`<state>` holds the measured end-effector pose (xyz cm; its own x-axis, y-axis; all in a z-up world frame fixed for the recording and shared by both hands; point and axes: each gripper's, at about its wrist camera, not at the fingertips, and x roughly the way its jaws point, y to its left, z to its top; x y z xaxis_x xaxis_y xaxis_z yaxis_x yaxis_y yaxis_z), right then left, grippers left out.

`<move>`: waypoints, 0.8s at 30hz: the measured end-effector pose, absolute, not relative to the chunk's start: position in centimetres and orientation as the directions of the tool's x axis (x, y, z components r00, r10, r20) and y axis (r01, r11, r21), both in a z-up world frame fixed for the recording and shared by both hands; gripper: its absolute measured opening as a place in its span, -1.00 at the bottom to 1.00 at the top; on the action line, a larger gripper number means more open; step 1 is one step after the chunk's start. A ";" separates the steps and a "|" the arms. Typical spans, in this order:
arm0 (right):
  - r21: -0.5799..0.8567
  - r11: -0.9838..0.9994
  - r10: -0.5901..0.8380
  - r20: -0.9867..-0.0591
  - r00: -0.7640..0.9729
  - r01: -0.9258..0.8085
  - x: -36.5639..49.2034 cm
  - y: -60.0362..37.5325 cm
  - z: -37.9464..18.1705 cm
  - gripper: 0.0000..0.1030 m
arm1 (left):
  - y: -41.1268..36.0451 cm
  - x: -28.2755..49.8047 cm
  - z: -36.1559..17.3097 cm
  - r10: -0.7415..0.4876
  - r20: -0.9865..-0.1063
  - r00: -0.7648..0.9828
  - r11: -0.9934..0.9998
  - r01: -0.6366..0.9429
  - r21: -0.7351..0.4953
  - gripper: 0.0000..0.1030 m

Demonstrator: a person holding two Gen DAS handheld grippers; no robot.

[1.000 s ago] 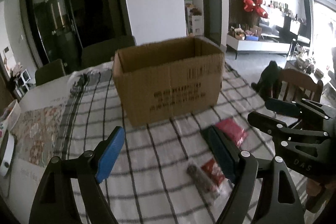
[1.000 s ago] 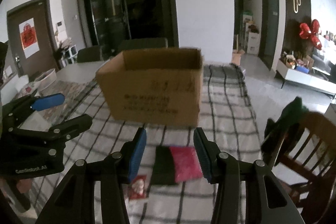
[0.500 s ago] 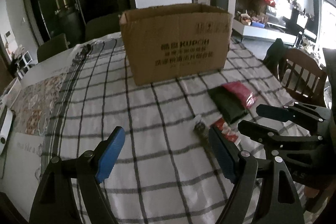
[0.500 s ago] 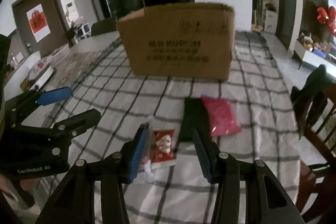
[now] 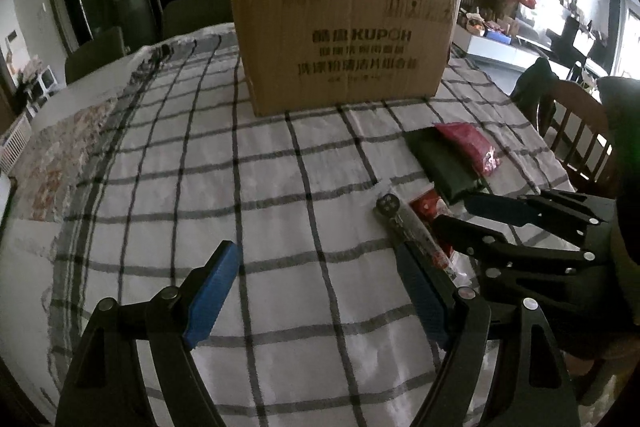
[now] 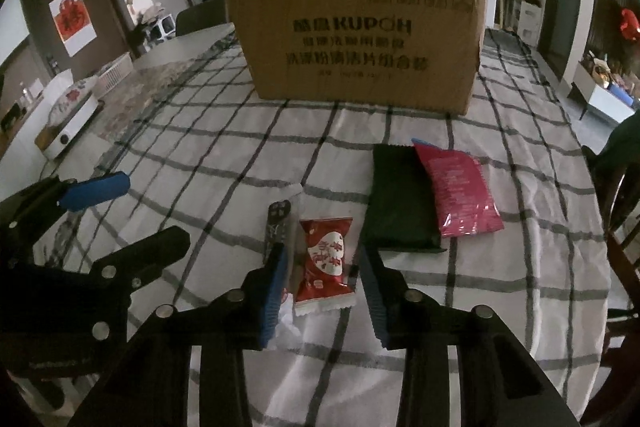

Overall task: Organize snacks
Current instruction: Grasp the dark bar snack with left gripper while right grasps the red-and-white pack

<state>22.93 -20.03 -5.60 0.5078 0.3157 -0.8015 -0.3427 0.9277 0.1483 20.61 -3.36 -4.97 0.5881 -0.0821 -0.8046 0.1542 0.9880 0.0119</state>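
Observation:
A brown cardboard box (image 6: pixel 360 31) stands open-topped at the far side of the checked tablecloth (image 6: pixel 200 155); it also shows in the left wrist view (image 5: pixel 344 39). Several snacks lie in front of it: a small red packet (image 6: pixel 326 263), a thin dark stick packet (image 6: pixel 277 231), a dark green packet (image 6: pixel 400 203) and a pink packet (image 6: pixel 460 195). My right gripper (image 6: pixel 324 291) is open, low over the cloth, with the red packet between its fingers. My left gripper (image 5: pixel 316 303) is open and empty, to the left of the snacks.
A wooden chair (image 5: pixel 576 131) stands at the table's right edge. A white appliance (image 6: pixel 68 123) and a patterned mat (image 5: pixel 56 163) lie at the table's left. Dark chairs (image 5: pixel 100 51) stand behind the box.
Both grippers have come down and back toward the table's near side. The right gripper now straddles the red packet. The box looks farther and seen side-on.

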 end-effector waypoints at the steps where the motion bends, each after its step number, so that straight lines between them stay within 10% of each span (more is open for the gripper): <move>1: 0.146 0.928 0.314 -0.804 0.506 -0.343 23.0 -20.0 -5.7 -0.27 | -3.3 20.7 -5.0 -0.082 -0.806 0.586 0.988 0.152 0.010 0.58; 24: 0.162 0.950 0.290 -0.778 0.557 -0.267 21.7 -21.9 -5.7 -0.52 | -5.5 20.7 -5.7 -0.146 -0.819 0.555 0.982 0.181 -0.052 0.43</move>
<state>21.72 -21.88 -5.73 0.5571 0.2895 -0.7783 -0.2671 0.9499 0.1621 20.70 -5.48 -5.68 0.5548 -0.1460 -0.8191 0.1810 0.9821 -0.0524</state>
